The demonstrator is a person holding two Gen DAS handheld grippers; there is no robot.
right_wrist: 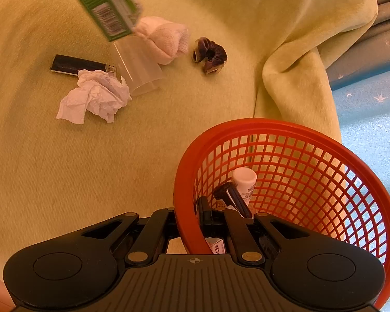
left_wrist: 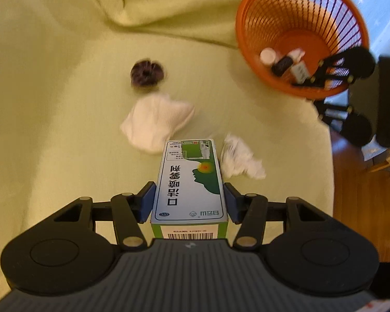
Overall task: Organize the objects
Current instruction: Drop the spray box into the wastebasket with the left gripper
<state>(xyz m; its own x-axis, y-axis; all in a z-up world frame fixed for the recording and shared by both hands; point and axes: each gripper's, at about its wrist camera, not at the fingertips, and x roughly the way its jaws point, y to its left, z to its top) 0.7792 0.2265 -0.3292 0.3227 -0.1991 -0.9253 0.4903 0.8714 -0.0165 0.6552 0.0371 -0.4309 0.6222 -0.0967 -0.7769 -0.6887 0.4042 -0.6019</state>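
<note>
The left gripper [left_wrist: 188,202] is clamped across a green-and-white medicine box [left_wrist: 189,182], lifted above the yellow blanket [left_wrist: 52,130]. The box looks light, stiff cardboard, best held by its long sides. Farther right, the right gripper [right_wrist: 195,223] pinches the orange basket [left_wrist: 249,52] rim.

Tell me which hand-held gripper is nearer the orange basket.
Right. The right hand-held gripper is clamped on the orange basket at its near rim. The left hand-held gripper holds the green box over the blanket, apart from the basket.
</note>
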